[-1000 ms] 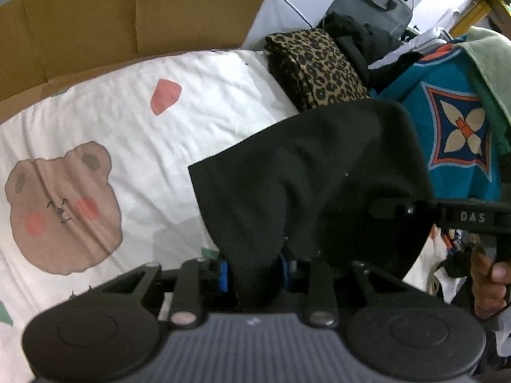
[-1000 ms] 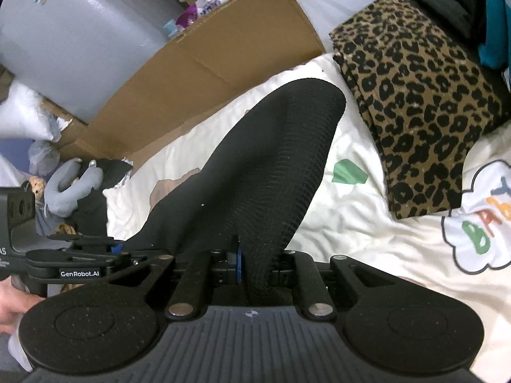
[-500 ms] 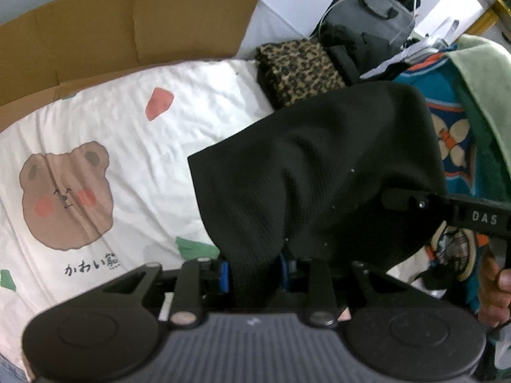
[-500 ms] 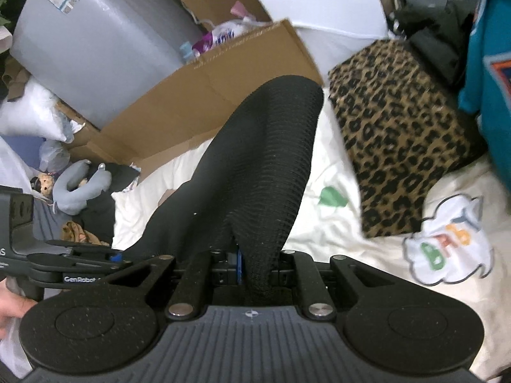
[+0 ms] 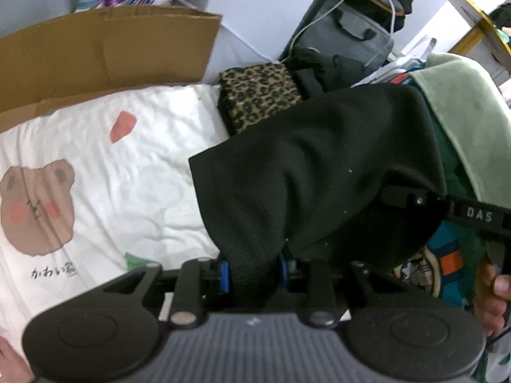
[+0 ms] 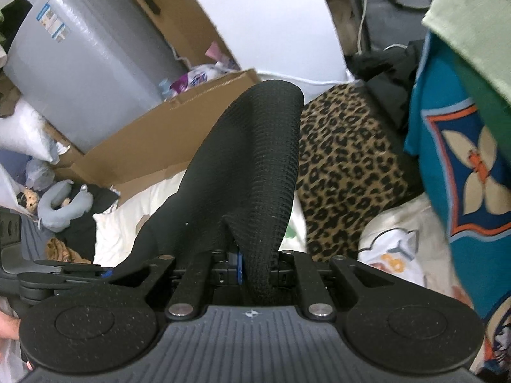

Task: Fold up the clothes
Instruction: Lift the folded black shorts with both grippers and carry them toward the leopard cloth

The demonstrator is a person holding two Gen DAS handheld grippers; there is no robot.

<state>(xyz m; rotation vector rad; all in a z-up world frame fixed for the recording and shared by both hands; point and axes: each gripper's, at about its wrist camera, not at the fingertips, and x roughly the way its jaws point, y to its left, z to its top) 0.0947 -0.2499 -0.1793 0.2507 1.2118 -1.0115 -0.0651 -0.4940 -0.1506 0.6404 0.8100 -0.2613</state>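
Both claws were clamped on one black knit garment (image 5: pixel 306 172): the left claw (image 5: pixel 252 271) had its blue pads closed on a thick bunch of the cloth, and the right claw (image 6: pixel 255 268) was pinched nearly together on another fold of it (image 6: pixel 255 166), so the garment hung lifted between them above the bed (image 5: pixel 143 172). The bed carried a white cover printed with a brown bear (image 5: pixel 35 207), a red patch and a green one. At the bed's far edge lay a folded leopard-print cloth (image 6: pixel 345 166), with flattened cardboard (image 5: pixel 102 54) leaning along the far left edge. Beyond it stood a grey bubble-wrapped bundle (image 6: pixel 83 63), a white wall and a grey bag (image 5: pixel 345 38). At the right edge hung a teal printed garment (image 6: pixel 466 172) under a pale green one (image 5: pixel 466 121).
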